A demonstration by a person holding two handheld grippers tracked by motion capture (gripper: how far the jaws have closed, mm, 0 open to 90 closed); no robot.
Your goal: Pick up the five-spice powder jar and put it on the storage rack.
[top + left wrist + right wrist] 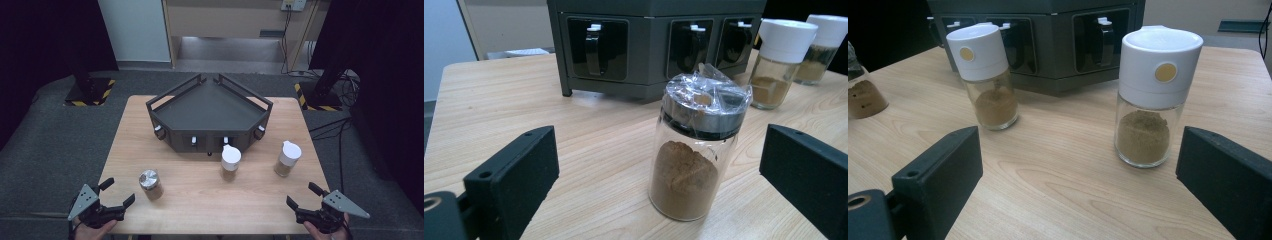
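- Down at the near edge of the wooden table (200, 200), the left gripper (117, 192) sits at the front left corner, jaws spread wide and nothing between the pads.
- Over at the front right corner, the right gripper (301, 196) mirrors it, jaws just as wide apart, gripping nothing.
- A hand (92, 231) shows under the left gripper at the bottom of the high view, and another hand (327, 233) under the right one.
- Just ahead of the left gripper stands the steel-capped jar (694, 150), upright on the table, clear film crinkled over its lid, brown powder filling the lower half. It stands framed between the two black jaws in the left gripper view, but clear of both.
- Ahead of the right gripper stands a white-capped jar (1150, 95), upright, a round yellow dot on its cap, tan powder inside, close to the right jaw yet apart from it.
- Further in, near the table's middle, a second white-capped jar (985, 75) stands upright just in front of the rack.
- At the back, the dark angled rack (210, 112) sits on the far half of the table, its front faces carrying recessed slots with white-tipped clips, its top tray bare.
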